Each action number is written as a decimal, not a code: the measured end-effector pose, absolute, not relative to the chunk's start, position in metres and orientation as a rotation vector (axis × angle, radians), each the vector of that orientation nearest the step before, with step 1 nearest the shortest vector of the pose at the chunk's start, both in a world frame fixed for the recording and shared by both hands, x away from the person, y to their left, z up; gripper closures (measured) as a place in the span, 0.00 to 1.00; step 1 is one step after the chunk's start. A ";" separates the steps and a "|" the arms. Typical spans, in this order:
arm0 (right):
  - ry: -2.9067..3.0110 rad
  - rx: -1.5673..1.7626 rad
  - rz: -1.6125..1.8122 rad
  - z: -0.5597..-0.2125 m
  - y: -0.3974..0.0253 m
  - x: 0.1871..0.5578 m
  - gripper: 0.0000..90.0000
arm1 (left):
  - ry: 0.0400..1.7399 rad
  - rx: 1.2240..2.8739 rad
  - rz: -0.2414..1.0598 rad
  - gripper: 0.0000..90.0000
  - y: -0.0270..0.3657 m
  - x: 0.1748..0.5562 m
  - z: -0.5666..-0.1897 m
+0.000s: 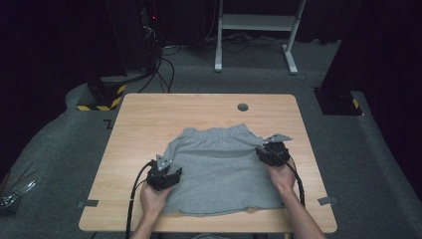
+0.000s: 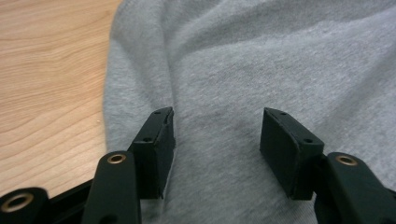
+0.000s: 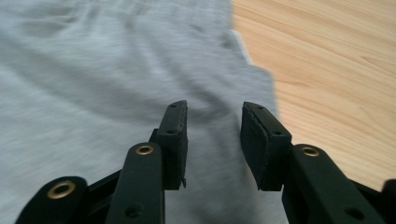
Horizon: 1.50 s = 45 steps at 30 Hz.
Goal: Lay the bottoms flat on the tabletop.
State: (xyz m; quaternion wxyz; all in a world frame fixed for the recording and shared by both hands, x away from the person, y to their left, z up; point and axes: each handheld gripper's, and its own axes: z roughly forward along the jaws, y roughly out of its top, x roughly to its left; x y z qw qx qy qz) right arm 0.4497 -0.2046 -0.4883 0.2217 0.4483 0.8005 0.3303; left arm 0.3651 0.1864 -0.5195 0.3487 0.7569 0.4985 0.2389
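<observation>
Forearms came in from the near edge of the wooden table [image 1: 149, 107], where grey shorts [image 1: 219, 169] lay spread flat at its middle. Over the garment's left edge the left gripper [image 2: 217, 140] hung with jaws wide apart, while the right gripper [image 3: 214, 140] stood narrower, gaping over the right edge.
</observation>
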 end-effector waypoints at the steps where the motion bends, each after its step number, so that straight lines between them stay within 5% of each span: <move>1: 2.219 1.219 0.922 -0.488 -0.204 0.446 0.68 | 1.291 1.960 0.624 0.50 0.188 0.364 -0.518; 13: 2.318 1.126 0.970 -0.509 -0.192 0.415 0.68 | 1.461 1.959 0.588 0.61 0.220 0.377 -0.514; 21: 2.334 1.118 0.940 -0.513 -0.193 0.412 0.69 | 1.438 2.047 0.608 0.91 0.217 0.400 -0.508; 28: 2.319 1.138 0.946 -0.518 -0.200 0.415 0.67 | 1.454 2.000 0.693 0.92 0.225 0.421 -0.492; 31: 2.304 1.147 0.938 -0.519 -0.201 0.420 0.65 | 1.466 2.008 0.698 0.88 0.221 0.423 -0.496; 38: 2.297 1.168 0.957 -0.511 -0.201 0.417 0.63 | 1.339 1.997 0.699 0.53 0.208 0.392 -0.490; 45: 2.215 1.235 0.979 -0.499 -0.224 0.402 0.59 | 1.273 1.989 0.627 0.46 0.199 0.364 -0.501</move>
